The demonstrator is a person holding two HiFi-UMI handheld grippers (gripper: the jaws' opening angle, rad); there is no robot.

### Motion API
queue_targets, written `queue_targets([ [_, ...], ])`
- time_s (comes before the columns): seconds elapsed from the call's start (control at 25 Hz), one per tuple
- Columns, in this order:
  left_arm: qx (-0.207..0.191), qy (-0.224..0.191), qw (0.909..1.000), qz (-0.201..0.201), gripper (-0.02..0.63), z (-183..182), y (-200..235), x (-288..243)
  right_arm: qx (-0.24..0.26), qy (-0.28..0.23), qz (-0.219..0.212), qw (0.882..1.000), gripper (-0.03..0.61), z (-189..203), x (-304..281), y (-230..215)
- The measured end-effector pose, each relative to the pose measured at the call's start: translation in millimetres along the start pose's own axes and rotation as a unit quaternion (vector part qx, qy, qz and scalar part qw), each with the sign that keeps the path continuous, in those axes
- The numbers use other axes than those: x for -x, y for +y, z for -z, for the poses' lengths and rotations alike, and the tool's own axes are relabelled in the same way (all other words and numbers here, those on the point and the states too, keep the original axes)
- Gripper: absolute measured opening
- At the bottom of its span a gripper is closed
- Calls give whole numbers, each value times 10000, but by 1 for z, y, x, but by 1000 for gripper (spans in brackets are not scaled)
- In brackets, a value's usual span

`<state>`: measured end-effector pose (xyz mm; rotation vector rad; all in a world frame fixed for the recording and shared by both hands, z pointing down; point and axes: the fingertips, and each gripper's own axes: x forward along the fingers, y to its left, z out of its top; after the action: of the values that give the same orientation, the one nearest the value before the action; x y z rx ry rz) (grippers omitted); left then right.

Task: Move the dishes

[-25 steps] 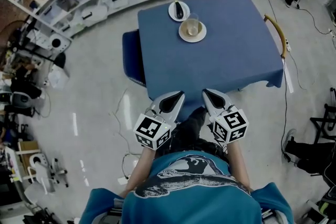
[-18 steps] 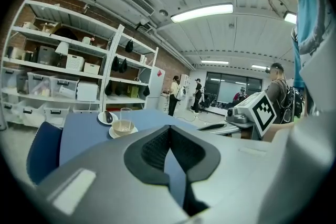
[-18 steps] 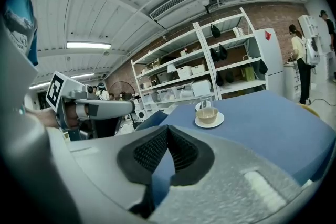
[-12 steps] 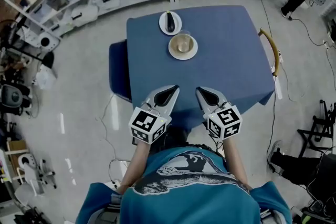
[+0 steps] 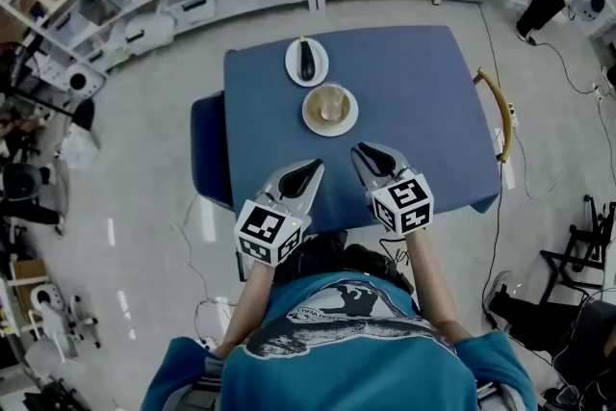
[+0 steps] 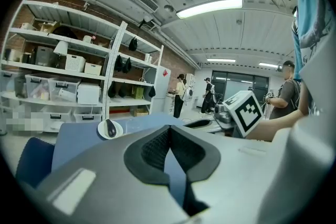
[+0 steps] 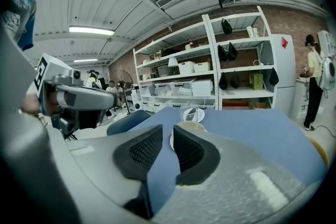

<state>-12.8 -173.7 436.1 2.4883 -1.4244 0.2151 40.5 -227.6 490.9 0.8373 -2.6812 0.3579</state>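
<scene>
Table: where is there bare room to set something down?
The right half of the table is bare, from the tan plate to the edge; so is the near strip. Crowded far left, where the white plate sits close.

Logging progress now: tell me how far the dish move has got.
Done: nothing that shows; the far plate and the near plate both sit on the table. In hand: nothing; the left gripper is shut and empty, the right gripper slightly open and empty, both short of the plates. Left: grasp and move both plates.
</scene>
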Motion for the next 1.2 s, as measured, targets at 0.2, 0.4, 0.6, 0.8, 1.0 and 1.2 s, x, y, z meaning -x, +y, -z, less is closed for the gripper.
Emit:
queue_targets([
  [0.2,261,-126,9996,-35,14,-2,-3,-1,333,289,34,9990,148,-2,-43,-33],
  [0.4,341,-45,9987,-363,14,1,3,4,751,617,-61,9952,291,1,-92,-53],
  [0.6,436,-94,9958,-805,14,-3,16,3,920,972,-346,9904,350,4,-136,-65],
  [0.8,581,-109,9903,-1260,14,-5,13,-5,842,1258,-808,9852,350,18,-157,-66],
  [1.0,648,-90,9853,-1578,12,-6,10,-8,725,1246,-1035,9841,306,23,-168,-64],
  [1.2,666,46,9798,-1884,14,3,11,-2,778,1106,-1134,9843,278,21,-173,-61],
])
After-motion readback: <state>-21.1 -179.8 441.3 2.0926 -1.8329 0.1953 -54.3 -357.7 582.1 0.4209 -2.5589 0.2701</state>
